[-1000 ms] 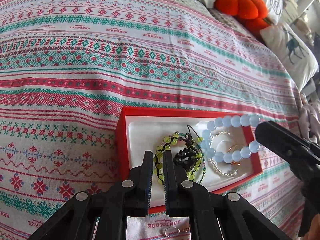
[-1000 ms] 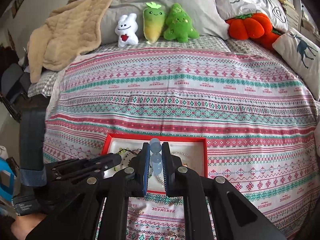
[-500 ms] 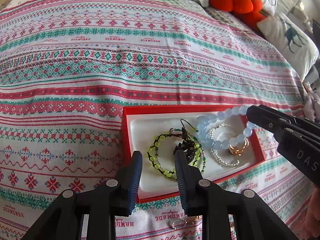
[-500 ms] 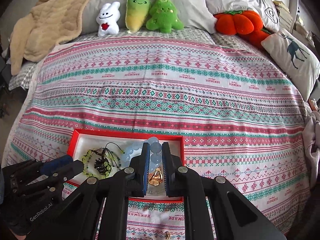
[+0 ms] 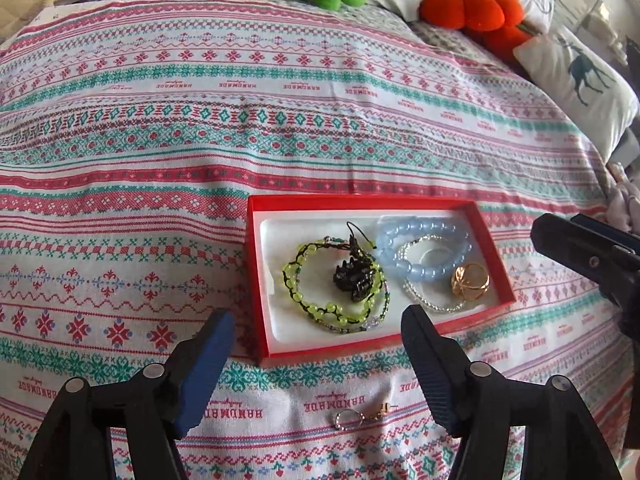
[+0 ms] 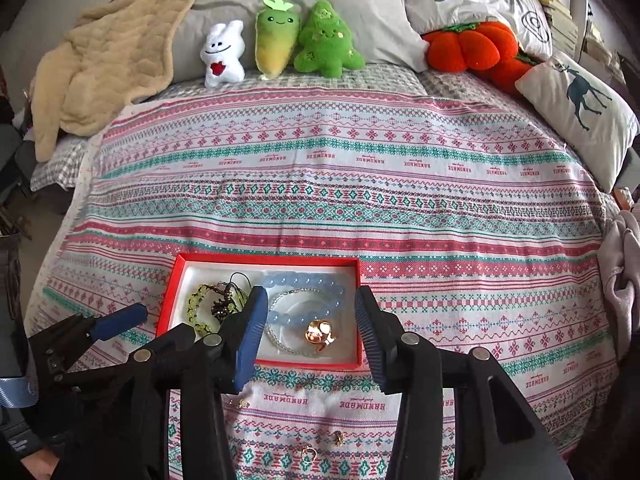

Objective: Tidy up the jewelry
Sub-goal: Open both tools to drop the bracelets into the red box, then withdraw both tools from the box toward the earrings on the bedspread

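A red jewelry box (image 5: 256,240) (image 6: 170,292) with a white lining lies on the patterned bedspread. In it lie a green bead bracelet (image 5: 304,300) (image 6: 196,304), a black charm (image 5: 354,276), a pale blue bead bracelet (image 5: 416,264) (image 6: 304,282), a clear bead bracelet (image 5: 432,304) and a gold ring (image 5: 470,280) (image 6: 318,332). My left gripper (image 5: 316,328) is open and empty in front of the box. My right gripper (image 6: 310,314) is open and empty just above the box's right half. Small earrings (image 5: 360,416) (image 6: 306,452) lie loose on the cloth near the front edge.
Plush toys (image 6: 276,40), an orange pumpkin cushion (image 6: 468,46), a deer pillow (image 6: 580,108) and a beige blanket (image 6: 100,64) line the far side of the bed. The right gripper's body (image 5: 592,252) shows at the right of the left wrist view.
My right gripper has opened and let the blue bead bracelet drop into the box. My left gripper has opened wide and drawn back from the box.
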Demonstrator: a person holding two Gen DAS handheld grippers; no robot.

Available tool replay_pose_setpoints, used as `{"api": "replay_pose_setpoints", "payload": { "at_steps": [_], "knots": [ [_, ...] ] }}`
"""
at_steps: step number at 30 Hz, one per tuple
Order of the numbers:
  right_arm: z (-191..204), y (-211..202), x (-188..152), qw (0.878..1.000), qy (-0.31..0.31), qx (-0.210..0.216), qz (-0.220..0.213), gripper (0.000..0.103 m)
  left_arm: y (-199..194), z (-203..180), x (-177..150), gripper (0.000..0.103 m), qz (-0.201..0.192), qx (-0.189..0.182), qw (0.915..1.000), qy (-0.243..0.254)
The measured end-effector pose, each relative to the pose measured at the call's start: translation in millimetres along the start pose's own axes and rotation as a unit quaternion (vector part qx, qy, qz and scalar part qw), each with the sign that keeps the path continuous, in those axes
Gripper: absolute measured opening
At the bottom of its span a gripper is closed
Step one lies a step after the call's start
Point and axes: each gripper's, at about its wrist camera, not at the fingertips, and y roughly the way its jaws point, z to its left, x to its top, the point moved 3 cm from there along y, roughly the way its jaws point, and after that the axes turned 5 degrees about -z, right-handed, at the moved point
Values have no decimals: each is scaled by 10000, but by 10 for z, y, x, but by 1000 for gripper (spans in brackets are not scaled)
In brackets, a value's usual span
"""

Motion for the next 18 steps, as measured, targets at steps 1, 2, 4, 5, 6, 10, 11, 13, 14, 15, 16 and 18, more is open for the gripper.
{"api": "replay_pose_setpoints", "payload": {
  "at_steps": [1,2,4,5,6,10,11,13,14,15,16,18],
  "knots": [
    [-19,-39,-22,10000,11,9,-12,55,-20,-8,-30,77,-13,43,10000,22],
    [-38,-80,-49,10000,17,5,-22,56,-38,-15,-61,83,-19,86,10000,38],
    [-85,-156,-102,10000,49,-43,-57,57,-62,-37,-134,89,-23,183,9998,66],
    [-114,-196,-135,9999,98,-69,-73,58,-73,-44,-173,91,-22,241,9997,95],
    [-141,-231,-171,9998,162,-57,-76,60,-88,-50,-224,91,-27,323,9994,134],
    [-213,-351,-352,9994,321,20,-101,70,-100,-102,-403,95,1,573,9978,343],
    [-221,-371,-404,9994,330,24,-92,71,-98,-114,-445,96,26,599,9974,395],
    [-239,-396,-508,9994,327,26,-51,72,-96,-122,-524,96,70,659,9968,456],
    [-250,-407,-564,9995,326,24,-36,73,-97,-124,-563,96,83,688,9965,467],
    [-263,-417,-620,9995,323,28,-28,73,-98,-123,-606,96,96,707,9964,467],
    [-275,-419,-671,9995,320,28,-21,73,-104,-121,-652,96,113,708,9964,462],
    [-305,-417,-772,9995,310,13,-7,74,-102,-110,-742,97,157,667,9966,457]
  ]
}}
